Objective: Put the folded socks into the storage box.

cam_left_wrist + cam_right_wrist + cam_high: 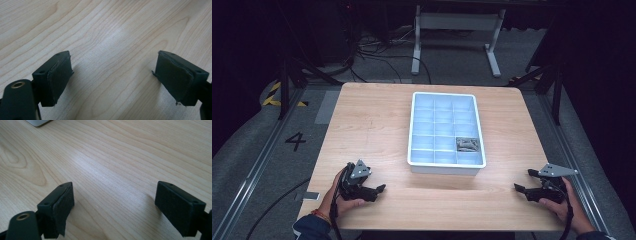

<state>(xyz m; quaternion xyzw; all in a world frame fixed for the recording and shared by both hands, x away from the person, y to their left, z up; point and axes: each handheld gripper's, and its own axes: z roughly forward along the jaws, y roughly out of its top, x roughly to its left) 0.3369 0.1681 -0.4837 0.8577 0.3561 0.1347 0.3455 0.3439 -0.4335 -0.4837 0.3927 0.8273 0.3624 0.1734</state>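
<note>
honestly, my biggest worry is the wooden table [377, 125]: its pale grain looks smooth, so i judge the white compartment tray [413, 130] could skid toward twelve o'clock if i nudge its thin plastic rim while reaching in. that tray sits just past the table's centre, a rectangular grid of shallow cells, glossy and light. next, the left gripper [381, 188] at seven o'clock and the right gripper [515, 187] at five o'clock both rest low on the table, jaws spread wide with nothing between them; the pads look like matte black rubber, frayed at the edges. smallest, the grey parts [467, 144] lie heaped in a cell at the tray's four o'clock; loosely piled, they could spill or snag on a clumsy pinch.
</note>
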